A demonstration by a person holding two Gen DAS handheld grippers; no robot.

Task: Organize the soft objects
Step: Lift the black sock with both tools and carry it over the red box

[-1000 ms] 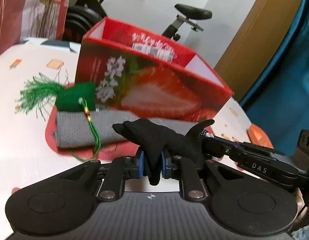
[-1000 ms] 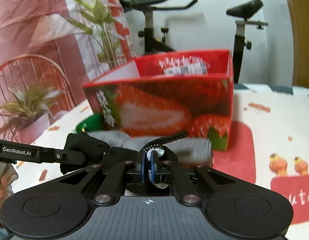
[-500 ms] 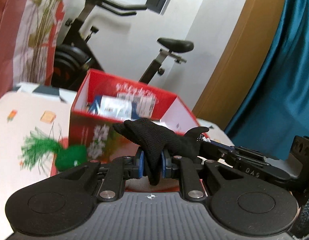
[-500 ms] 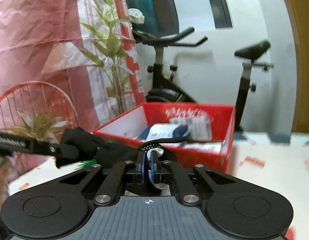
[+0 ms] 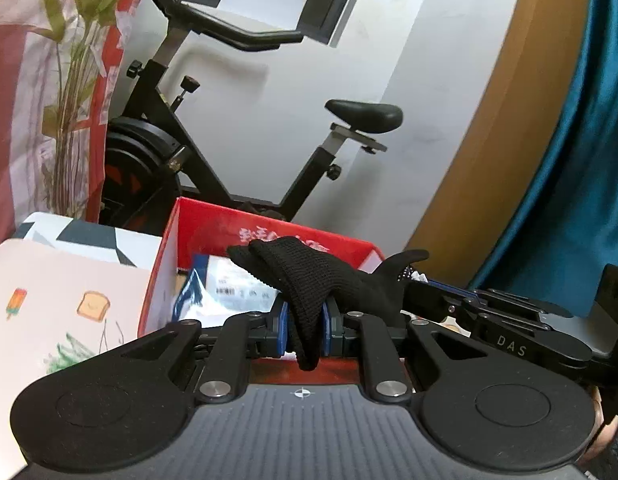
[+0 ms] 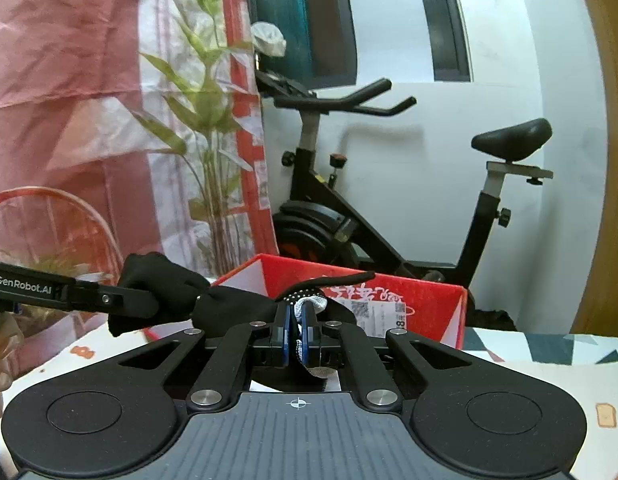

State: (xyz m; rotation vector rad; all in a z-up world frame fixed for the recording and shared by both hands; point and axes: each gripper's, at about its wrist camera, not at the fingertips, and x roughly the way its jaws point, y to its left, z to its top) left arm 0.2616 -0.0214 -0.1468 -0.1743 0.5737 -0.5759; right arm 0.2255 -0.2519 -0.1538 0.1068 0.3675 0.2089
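A black knit glove (image 5: 309, 276) hangs stretched between both grippers, above the near rim of a red strawberry-print box (image 5: 269, 236). My left gripper (image 5: 303, 330) is shut on the glove's cuff end, which droops below the blue pads. My right gripper (image 6: 295, 334) is shut on the glove's other end, where white dotted fabric shows between the pads. In the right wrist view the glove (image 6: 213, 300) runs left to the other gripper's finger (image 6: 89, 292). The box (image 6: 389, 292) holds white and blue packets (image 5: 225, 284).
The box sits on a table with a patterned cloth (image 5: 69, 292). Behind it stands a black exercise bike (image 6: 349, 200) against a white wall. A plant (image 6: 205, 120) and red-and-white curtain are at the left; a teal curtain (image 5: 581, 160) hangs at the right.
Both grippers rose together with the glove held between them. The box sank in both views and its inside came into sight; the grey cloth and green tassel dropped out of view.
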